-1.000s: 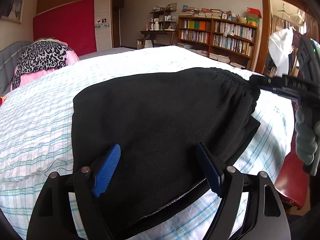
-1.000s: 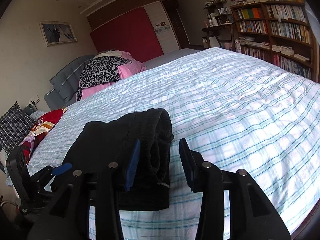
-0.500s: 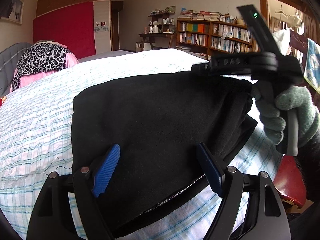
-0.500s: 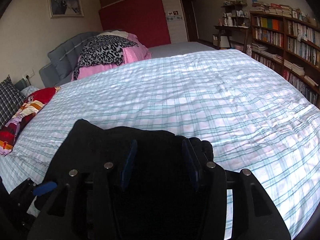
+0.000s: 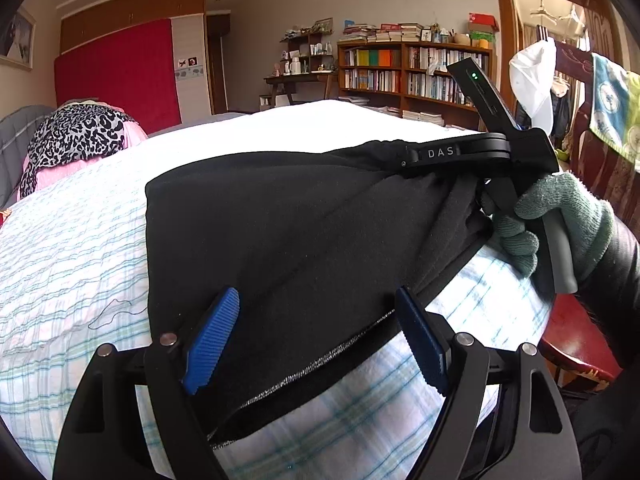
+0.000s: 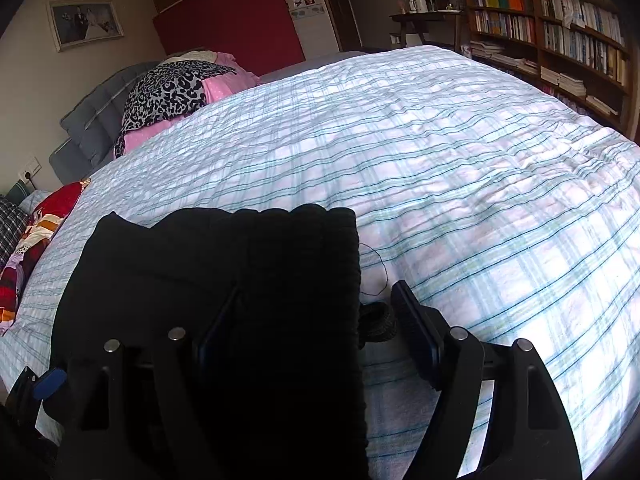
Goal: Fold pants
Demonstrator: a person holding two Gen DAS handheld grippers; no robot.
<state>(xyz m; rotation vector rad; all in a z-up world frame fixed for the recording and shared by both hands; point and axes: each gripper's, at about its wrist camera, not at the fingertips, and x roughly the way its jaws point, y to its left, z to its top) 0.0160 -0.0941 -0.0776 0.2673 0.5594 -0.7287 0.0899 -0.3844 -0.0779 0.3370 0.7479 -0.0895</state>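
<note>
The black pants point(image 5: 288, 232) lie folded into a thick bundle on the plaid bed cover point(image 5: 72, 248). My left gripper point(image 5: 316, 336) is open, its blue pads on either side of the bundle's near hem edge. In the right wrist view the pants point(image 6: 224, 280) fill the lower left. My right gripper point(image 6: 316, 328) is open, resting over the waistband end, with cloth between its fingers. The left wrist view shows the right gripper's body point(image 5: 460, 152) lying on the pants' far right end, held by a gloved hand point(image 5: 552, 220).
A leopard-print and pink pile point(image 6: 176, 84) sits by the grey headboard point(image 6: 92, 120). Colourful clothes point(image 6: 36, 232) lie at the bed's left edge. Bookshelves point(image 6: 560, 32) line the far wall. A red chair point(image 5: 576, 344) stands by the bed's right side.
The right gripper has moved in over the waistband end and lowered onto the pants, with its fingers spread wider. The left gripper has stayed in place, open at the hem.
</note>
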